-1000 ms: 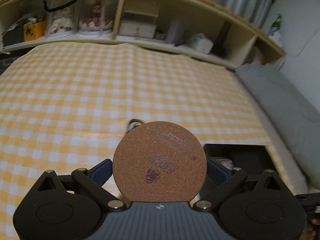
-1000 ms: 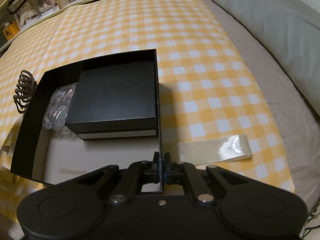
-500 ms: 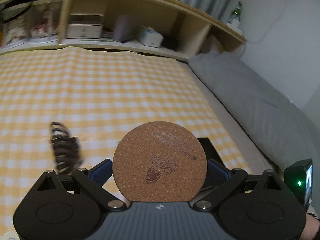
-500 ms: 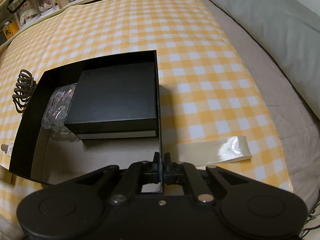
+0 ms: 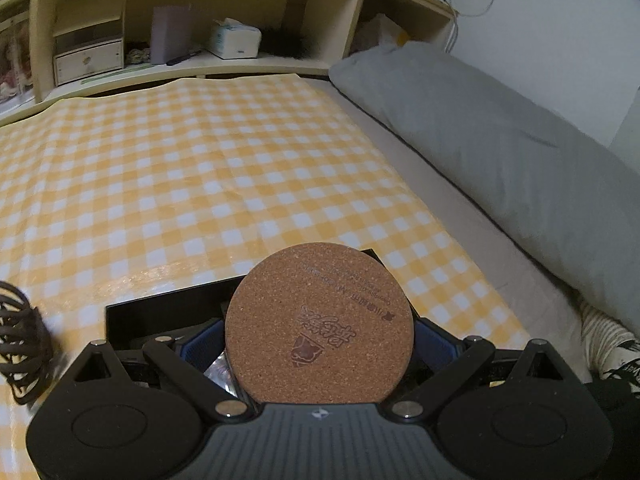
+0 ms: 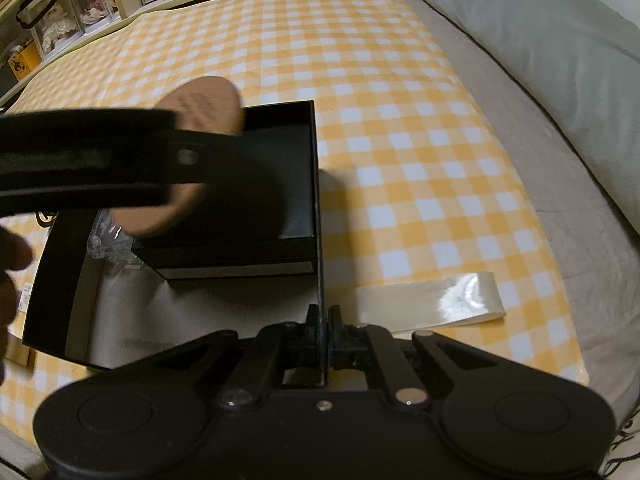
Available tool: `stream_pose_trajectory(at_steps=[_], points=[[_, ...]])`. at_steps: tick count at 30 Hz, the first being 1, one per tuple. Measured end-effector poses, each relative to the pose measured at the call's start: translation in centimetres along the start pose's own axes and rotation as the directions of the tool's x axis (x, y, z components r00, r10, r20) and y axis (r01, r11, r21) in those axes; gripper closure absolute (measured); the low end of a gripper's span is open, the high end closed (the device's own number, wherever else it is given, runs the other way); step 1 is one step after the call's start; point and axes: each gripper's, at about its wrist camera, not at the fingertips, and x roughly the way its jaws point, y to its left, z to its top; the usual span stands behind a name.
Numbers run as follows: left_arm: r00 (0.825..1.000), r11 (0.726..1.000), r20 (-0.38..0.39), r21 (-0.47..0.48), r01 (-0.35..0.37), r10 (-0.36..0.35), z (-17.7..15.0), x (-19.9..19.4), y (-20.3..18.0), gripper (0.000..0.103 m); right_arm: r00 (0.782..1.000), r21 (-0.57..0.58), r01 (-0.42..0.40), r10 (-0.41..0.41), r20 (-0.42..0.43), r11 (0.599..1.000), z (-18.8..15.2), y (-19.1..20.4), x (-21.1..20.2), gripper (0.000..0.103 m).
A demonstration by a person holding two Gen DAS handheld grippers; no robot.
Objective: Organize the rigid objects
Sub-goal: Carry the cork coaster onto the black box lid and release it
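Nearest the right wrist camera, the right gripper (image 6: 323,316) is clenched on the near end of the right-hand wall of the open black box (image 6: 315,208), pinning it to the bed exactly where it was a second ago. Just beside it to the right, a strip of glossy tape (image 6: 430,300) lies flat on the yellow checked cloth (image 6: 400,120).

Inside the box a smaller black lidded box (image 6: 288,216) sits against the right wall, with a crinkled clear packet (image 6: 105,240) wedged at its left; the pale floor at the near end is bare.

What is new is the left gripper (image 5: 319,332): a second ago it was out over open cloth with the box barely in view, and now it has swung across and hangs over the box, its blue pads gripping the round cork coaster (image 5: 319,324) by the rim. From the right wrist view its blurred black arm crosses the left half of the box, the coaster (image 6: 200,152) above the packet and the lidded box's left part, not yet resting on anything as far as the blur allows.

A dark coiled hair claw (image 5: 18,344) remains outside, left of the box. Beyond, the grey pillow (image 5: 500,140) and wooden shelves (image 5: 200,32) lie far back.

By my judgement the carry is nearly done; lowering and letting go are what remain.
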Motion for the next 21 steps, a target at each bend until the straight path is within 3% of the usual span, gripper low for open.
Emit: stream_pose_trajectory(at_steps=[5,11,21], points=[[1.000,0.999,-0.016,0.020,-0.026,0.026,0.4,1.5,-0.5,0.004,1.000,-0.002,0.000,0.000,-0.001,1.000,0.0,0.0,0.0,0.099],[0.999,1.000,-0.043,-0.022,-0.004,0.003,0.2,2.3,-0.6,0.001,1.000,-0.002,-0.001,0.001,0.000,1.000,0.0,0.0,0.0,0.099],[0.999,0.999,-0.046,-0.037,-0.002,0.000,0.1,0.3,0.3,0.000,1.000,-0.001,-0.002,0.002,0.001,1.000,0.0,0.0,0.0,0.099]])
